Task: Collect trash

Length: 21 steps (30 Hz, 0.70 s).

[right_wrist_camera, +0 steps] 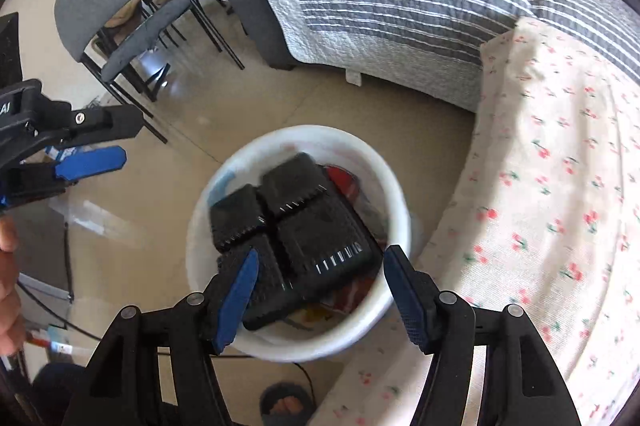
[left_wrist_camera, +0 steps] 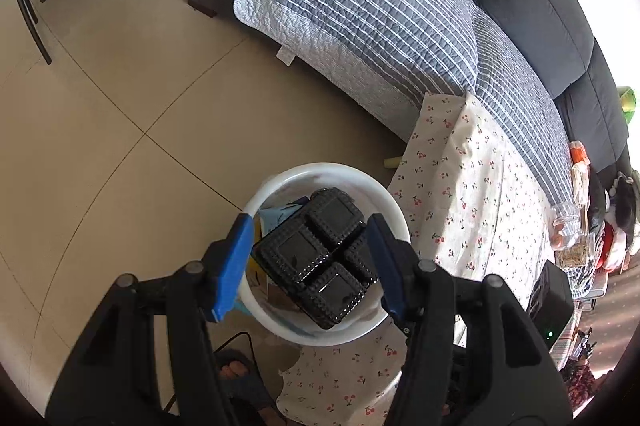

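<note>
Fingers of the right gripper [right_wrist_camera: 320, 286] spread, nothing pinched, above white bin [right_wrist_camera: 396, 201]. Left gripper [left_wrist_camera: 308, 262] fingers likewise apart, empty. Black compartment tray [right_wrist_camera: 296, 226] lies tilted in bin, floor beside sofa.

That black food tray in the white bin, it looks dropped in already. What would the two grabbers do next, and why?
Probably pull back toward the cherry-print cloth for more rubbish. The black tray lies in the white bin, and both the right gripper and left gripper stand open with nothing between the pads. Jars and packets show on the cloth's far end.
</note>
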Tool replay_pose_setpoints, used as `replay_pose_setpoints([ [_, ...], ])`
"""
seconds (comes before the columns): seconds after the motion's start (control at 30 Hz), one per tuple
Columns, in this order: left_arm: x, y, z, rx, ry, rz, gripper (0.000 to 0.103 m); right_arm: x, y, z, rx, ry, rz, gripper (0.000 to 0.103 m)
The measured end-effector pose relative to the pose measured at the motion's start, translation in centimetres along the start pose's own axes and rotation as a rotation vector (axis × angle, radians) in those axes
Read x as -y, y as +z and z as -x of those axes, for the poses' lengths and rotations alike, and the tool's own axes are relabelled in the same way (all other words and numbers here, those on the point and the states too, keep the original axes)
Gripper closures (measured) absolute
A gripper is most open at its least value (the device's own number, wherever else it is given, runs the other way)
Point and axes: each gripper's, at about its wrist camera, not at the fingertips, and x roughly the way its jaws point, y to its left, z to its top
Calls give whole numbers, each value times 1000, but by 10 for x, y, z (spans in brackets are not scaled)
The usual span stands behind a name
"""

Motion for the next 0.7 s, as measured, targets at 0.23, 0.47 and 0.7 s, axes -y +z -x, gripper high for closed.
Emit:
replay_pose_setpoints([
  [0.23,22,-13,2,2,25,-80,43,27,-36,48,-19,49,12,36],
  [0.47,47,-57,22,22,52,-175,38,30,-78,105,29,91,70,34],
  [0.7,56,-149,57,155,165,-192,26,33,-120,149,77,70,149,22],
])
